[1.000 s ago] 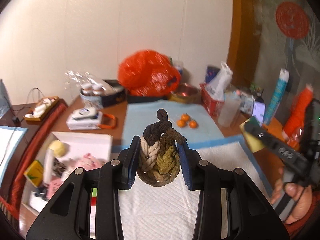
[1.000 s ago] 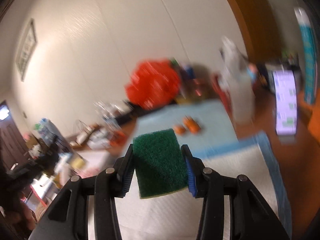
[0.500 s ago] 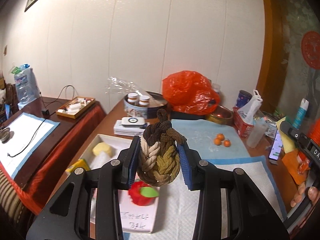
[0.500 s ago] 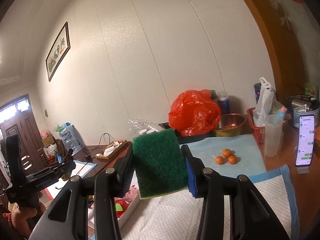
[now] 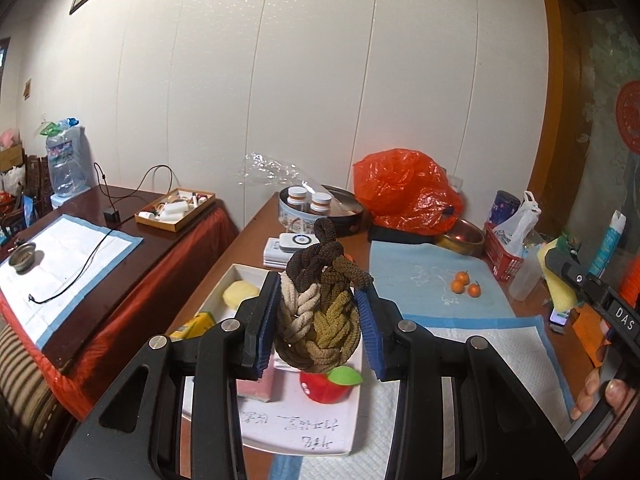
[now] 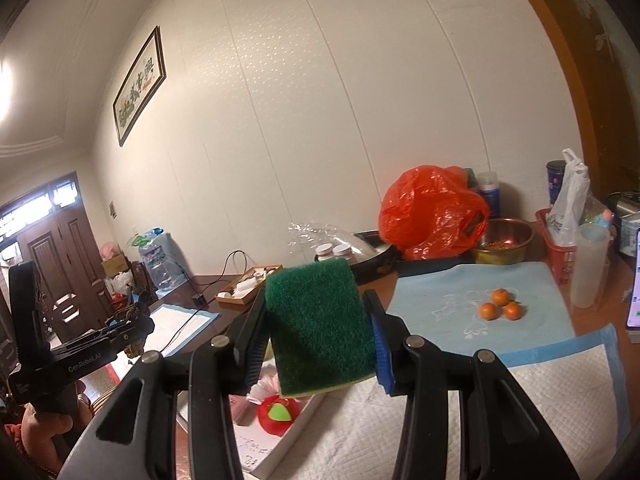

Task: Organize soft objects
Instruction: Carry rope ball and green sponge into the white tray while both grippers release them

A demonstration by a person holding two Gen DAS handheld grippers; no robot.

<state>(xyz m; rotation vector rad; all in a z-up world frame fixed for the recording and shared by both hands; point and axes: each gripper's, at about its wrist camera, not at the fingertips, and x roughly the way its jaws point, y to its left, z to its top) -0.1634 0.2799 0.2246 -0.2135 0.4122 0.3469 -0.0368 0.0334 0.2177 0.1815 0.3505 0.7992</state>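
Knotted rope ball (image 5: 318, 312) hangs above the white tray's (image 5: 352, 436) right edge.

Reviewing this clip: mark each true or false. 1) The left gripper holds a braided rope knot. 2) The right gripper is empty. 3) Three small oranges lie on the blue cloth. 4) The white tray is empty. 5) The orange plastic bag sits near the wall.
1) True: the left gripper is shut on the braided rope knot.
2) False: the right gripper clamps a green scouring sponge.
3) True: the oranges lie on the blue cloth.
4) False: the white tray holds a red apple toy and other items.
5) True: the orange bag sits there.
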